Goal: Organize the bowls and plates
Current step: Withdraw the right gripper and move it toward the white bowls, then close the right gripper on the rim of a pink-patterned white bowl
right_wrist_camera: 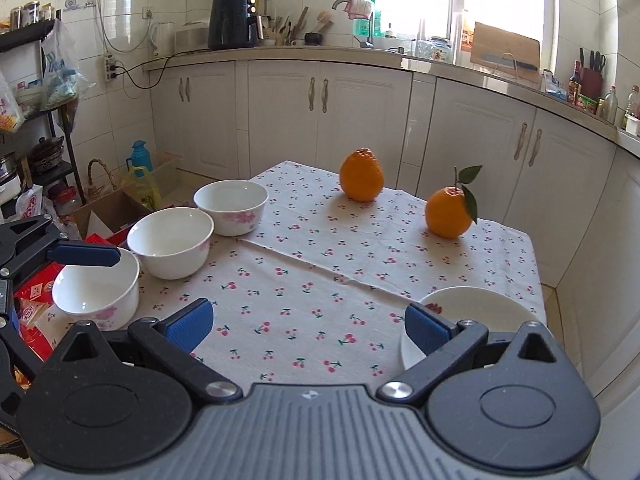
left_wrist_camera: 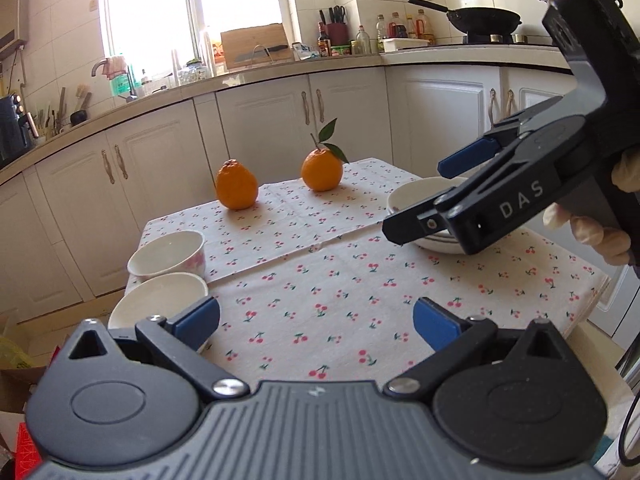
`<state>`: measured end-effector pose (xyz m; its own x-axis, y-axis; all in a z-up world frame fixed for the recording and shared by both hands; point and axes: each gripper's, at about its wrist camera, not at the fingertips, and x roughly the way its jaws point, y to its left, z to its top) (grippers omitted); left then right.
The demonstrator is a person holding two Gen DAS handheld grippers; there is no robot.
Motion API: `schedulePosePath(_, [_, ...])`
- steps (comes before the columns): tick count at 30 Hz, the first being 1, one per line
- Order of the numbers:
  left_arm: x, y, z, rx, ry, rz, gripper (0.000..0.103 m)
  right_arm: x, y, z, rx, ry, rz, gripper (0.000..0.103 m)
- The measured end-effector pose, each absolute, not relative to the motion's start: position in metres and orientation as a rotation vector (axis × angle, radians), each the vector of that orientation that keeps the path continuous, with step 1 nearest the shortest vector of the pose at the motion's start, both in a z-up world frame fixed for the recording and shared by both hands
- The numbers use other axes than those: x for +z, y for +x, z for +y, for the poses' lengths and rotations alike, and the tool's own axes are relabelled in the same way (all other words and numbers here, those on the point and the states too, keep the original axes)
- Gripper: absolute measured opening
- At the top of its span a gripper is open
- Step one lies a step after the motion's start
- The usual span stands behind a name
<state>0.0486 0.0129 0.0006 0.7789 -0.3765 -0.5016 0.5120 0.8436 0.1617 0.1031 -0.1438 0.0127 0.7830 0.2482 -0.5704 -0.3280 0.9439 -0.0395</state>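
Three bowls sit in a row along one edge of the bench (right_wrist_camera: pixel 360 264), which is covered in a cherry-print cloth. The nearest bowl (right_wrist_camera: pixel 96 292) is at the corner, the middle bowl (right_wrist_camera: pixel 170 242) is just beyond it and the far bowl (right_wrist_camera: pixel 231 207) is just past that. None is nested in another, so the stacking is likely not yet done on that side. They stand upright and close together, which should make lifting one into the next a short move.

At the opposite edge lies a stack of plates (right_wrist_camera: pixel 472 312) with a bowl on top (left_wrist_camera: pixel 420 196), as the left wrist view shows. It reads as the gathering spot for the crockery, though how many plates are under it cannot be counted.

The left gripper (left_wrist_camera: pixel 316 320) is open and empty, with its jaws wide, low over the bench near the row of bowls. In the right wrist view one of its fingers (right_wrist_camera: pixel 86 254) hangs over the nearest bowl's rim, so that bowl is probably its next pick.

The right gripper (right_wrist_camera: pixel 308 322) is also open and holds nothing. It is poised above the plate stack, held by a gloved hand (left_wrist_camera: pixel 592 236).

Two oranges (right_wrist_camera: pixel 362 176) stand toward the far edge, well apart from the crockery and out of the way.
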Motion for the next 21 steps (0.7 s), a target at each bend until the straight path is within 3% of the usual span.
schedulePosePath(21, [-0.039,0.05,0.138,-0.314,0.243,0.565,0.102,-0.008,0.135,0.006,0.629,-0.228,0.683,0.103])
